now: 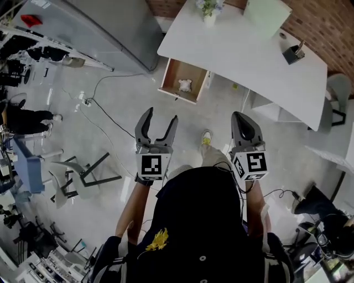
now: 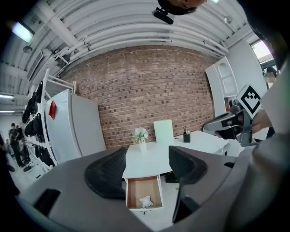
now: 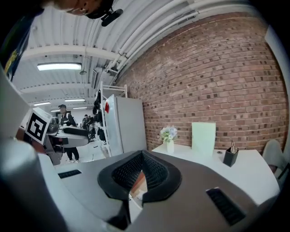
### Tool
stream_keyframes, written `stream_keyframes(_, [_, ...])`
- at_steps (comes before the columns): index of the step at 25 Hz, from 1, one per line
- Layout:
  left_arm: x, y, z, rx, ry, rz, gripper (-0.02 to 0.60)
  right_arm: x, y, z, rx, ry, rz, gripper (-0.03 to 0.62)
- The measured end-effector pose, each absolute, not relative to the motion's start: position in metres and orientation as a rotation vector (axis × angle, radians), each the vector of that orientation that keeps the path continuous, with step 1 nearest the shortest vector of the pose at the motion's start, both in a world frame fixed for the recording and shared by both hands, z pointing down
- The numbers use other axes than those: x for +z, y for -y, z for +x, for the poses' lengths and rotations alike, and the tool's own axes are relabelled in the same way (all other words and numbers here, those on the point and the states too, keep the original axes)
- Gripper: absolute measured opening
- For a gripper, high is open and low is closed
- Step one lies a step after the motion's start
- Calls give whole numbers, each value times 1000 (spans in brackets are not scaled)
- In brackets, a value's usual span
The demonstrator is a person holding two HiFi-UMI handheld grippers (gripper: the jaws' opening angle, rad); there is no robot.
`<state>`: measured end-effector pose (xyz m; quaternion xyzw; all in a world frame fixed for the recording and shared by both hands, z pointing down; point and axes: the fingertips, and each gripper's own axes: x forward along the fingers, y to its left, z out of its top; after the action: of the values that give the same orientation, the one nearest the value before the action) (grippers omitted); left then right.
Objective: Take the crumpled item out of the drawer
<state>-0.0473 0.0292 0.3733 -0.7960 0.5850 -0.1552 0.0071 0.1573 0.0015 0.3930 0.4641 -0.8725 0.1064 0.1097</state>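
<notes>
The wooden drawer (image 1: 172,71) stands pulled out from the white table (image 1: 249,52), far ahead of both grippers. A small white crumpled item (image 1: 185,85) lies inside it. My left gripper (image 1: 161,115) is held in the air, open, with nothing between its jaws. My right gripper (image 1: 241,116) hangs beside it, shut and empty. In the left gripper view the drawer (image 2: 136,188) and the crumpled item (image 2: 145,201) show between the jaws of the left gripper (image 2: 147,156). In the right gripper view the right gripper (image 3: 142,154) has its tips together.
A flower vase (image 1: 209,11), a pale green board (image 1: 266,14) and a black pen holder (image 1: 293,53) stand on the table. A grey fridge (image 1: 105,27) is left of the drawer. Cables (image 1: 105,119) cross the floor. A chair (image 1: 83,171) and a person (image 1: 27,117) are at the left.
</notes>
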Motion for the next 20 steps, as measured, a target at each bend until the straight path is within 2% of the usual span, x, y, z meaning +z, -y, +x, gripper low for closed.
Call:
stream_keyframes(10, [395,48,-40,-584,-1845,-2514,311,416,77,159,389,2550,1318,26])
stream_keyframes(20, [406,79,-79,-550,-1821,-2563,299,418,107,132,354,2490,1399,26])
